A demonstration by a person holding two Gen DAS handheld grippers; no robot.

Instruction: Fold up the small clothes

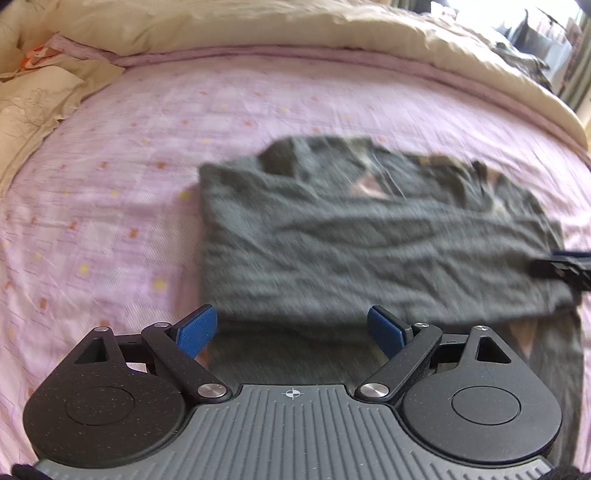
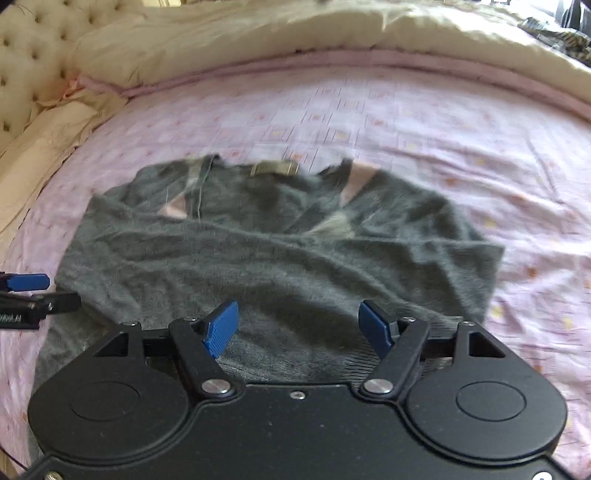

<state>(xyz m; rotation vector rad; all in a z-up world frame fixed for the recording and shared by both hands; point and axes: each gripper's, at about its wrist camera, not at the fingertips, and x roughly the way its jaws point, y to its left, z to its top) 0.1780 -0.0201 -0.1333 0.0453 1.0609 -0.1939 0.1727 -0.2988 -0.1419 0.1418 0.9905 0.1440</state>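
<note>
Left wrist view: the left gripper [image 1: 291, 332] hangs with its jaws spread wide and empty over the near edge of the grey garment [image 1: 369, 243], which lies partly folded on the pink bedsheet [image 1: 110, 184]; motion blur hides finer detail. Right wrist view: the right gripper [image 2: 299, 328] is likewise wide open and empty above the garment's [image 2: 280, 258] near hem; a cream duvet [image 2: 258, 29] lies beyond.

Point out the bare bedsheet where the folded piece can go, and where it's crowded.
Free: the pink sheet between the grey garment and the cream pillows; also the strip between the garment and the rolled cream duvet, and the sheet to its right. Crowded: the near edge, where the open left gripper and open right gripper hover.
</note>
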